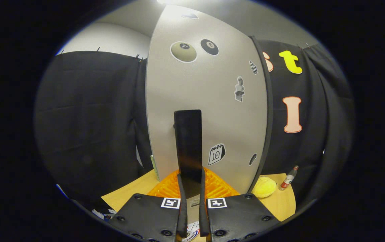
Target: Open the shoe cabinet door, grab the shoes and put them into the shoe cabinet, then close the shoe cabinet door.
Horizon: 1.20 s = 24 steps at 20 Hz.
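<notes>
— Where's your gripper right now?

— My gripper (191, 178) is up against the shoe cabinet door (209, 101), the grey panel with the stickers on it. The two fingers (181, 201) sit close together with the door's tall dark handle (188, 144) running up between them. They look pinched on the lower end of that handle, though I can't tell for certain that both pads press on it.

— And the door itself?

— It stands upright just ahead of me on the wooden table (281, 201), looking closed. At its foot, right behind my fingers, lies an orange ribbed mat (219, 188).

— Anything else on the table?

— Near the table's right edge there's a yellow cloth-like lump (264, 187), just beside the door's lower right corner — and a small bottle (289, 178) with a red label stands a little further right, against the black booth wall (88, 114).
</notes>
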{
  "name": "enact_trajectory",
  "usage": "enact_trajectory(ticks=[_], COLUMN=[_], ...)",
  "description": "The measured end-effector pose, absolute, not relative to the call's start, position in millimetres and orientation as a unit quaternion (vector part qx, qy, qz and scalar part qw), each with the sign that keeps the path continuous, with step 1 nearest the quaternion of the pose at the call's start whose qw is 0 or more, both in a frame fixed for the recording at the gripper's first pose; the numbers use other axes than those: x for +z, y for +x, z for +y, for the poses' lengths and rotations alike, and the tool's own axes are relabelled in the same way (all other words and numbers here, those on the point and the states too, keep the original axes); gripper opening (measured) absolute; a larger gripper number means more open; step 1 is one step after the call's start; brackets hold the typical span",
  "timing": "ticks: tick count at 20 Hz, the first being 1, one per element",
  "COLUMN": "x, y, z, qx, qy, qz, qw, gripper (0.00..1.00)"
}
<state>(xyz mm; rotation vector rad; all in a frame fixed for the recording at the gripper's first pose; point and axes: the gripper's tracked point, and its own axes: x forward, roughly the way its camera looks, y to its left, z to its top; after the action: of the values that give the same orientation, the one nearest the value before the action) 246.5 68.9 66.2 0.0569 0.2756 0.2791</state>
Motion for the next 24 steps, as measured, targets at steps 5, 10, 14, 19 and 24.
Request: enact_trajectory(ticks=[5,10,14,19,24], x=[68,68,68,69,66], y=[233,223,211,207,202], z=[50,25,-3,-41,-83], qx=[0.116,0.075,0.042,-0.010,-0.055], qy=[0.030,0.020,0.024,0.023,0.033], qz=[0.140,0.139,0.139,0.136,0.130], qw=[0.983,0.987,0.989,0.990,0.989], gripper=[0.15,0.15,0.14,0.13,0.08])
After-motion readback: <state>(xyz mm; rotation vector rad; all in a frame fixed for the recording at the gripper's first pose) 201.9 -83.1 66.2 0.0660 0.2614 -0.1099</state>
